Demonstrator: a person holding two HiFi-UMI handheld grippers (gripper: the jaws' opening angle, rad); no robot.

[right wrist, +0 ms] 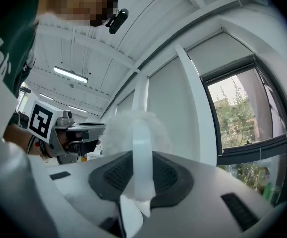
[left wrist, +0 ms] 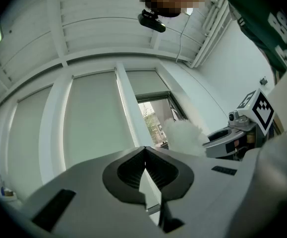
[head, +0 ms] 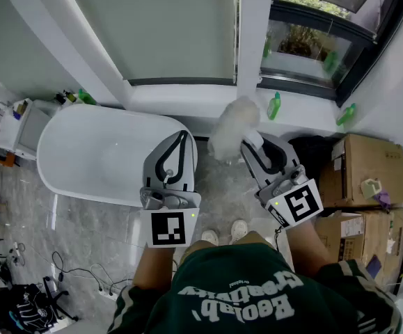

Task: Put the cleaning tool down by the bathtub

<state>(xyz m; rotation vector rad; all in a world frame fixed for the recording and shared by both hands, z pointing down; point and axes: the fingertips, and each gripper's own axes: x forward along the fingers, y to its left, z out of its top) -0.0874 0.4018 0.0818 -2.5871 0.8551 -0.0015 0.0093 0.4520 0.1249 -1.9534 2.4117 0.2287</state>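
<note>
A pale roller blind (head: 166, 26) covers the wide pane, and beside it a dark-framed window (head: 312, 44) shows greenery. On the white sill, one green bottle (head: 274, 106) stands near the post and another (head: 346, 114) nearer the corner. Two cardboard boxes (head: 365, 162) sit at the right, next to a black bag (head: 317, 150). Cables (head: 76, 273) trail across the grey marble floor (head: 83, 225).
</note>
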